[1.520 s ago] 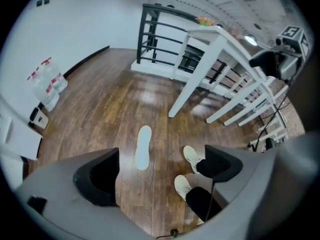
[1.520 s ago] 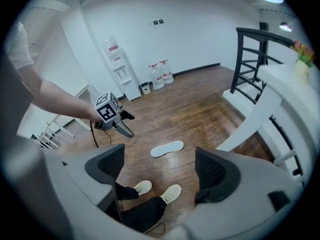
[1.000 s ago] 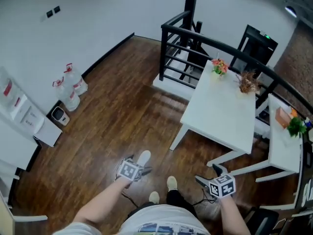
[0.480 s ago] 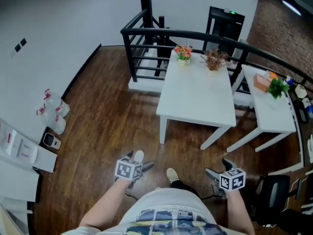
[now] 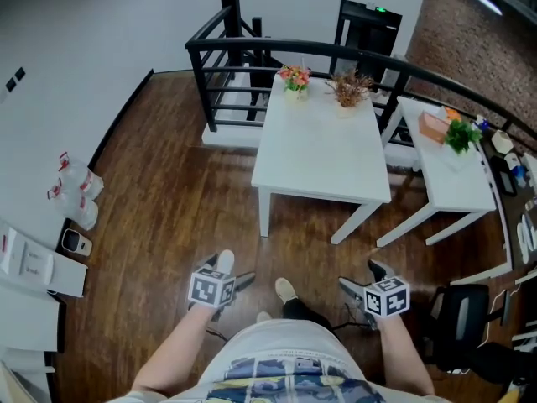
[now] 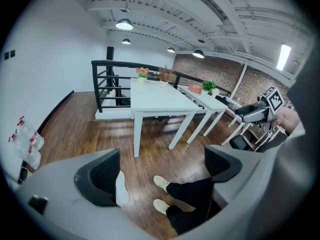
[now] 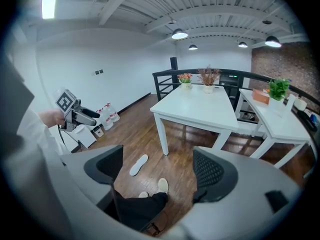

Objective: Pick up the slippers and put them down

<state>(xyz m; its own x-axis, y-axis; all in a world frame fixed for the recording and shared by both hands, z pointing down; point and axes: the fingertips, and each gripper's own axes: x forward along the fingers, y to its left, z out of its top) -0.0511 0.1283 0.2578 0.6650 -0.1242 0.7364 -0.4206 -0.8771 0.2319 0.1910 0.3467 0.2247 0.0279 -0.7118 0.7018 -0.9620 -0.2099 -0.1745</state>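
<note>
One white slipper (image 5: 225,261) lies sole-down on the wooden floor, just left of the person's feet (image 5: 285,289). My left gripper (image 5: 231,271) hangs open above it and partly covers it in the head view. In the left gripper view the slipper (image 6: 120,188) shows beside the left jaw, with nothing between the jaws of the left gripper (image 6: 162,169). My right gripper (image 5: 359,275) is open and empty to the right of the feet. The right gripper view shows the slipper (image 7: 138,164) below and left of the right gripper (image 7: 160,171). I see no second slipper.
A white table (image 5: 323,154) stands just ahead with flower pots on its far edge, and a second white table (image 5: 445,179) to its right. A black railing (image 5: 235,57) runs behind them. Water bottles (image 5: 75,200) stand at the left wall, and a black office chair (image 5: 457,334) at the right.
The head view has swung round, so the white table now lies nearer and more central. Both grippers shifted with it early on, then held still. Both stayed open throughout.
</note>
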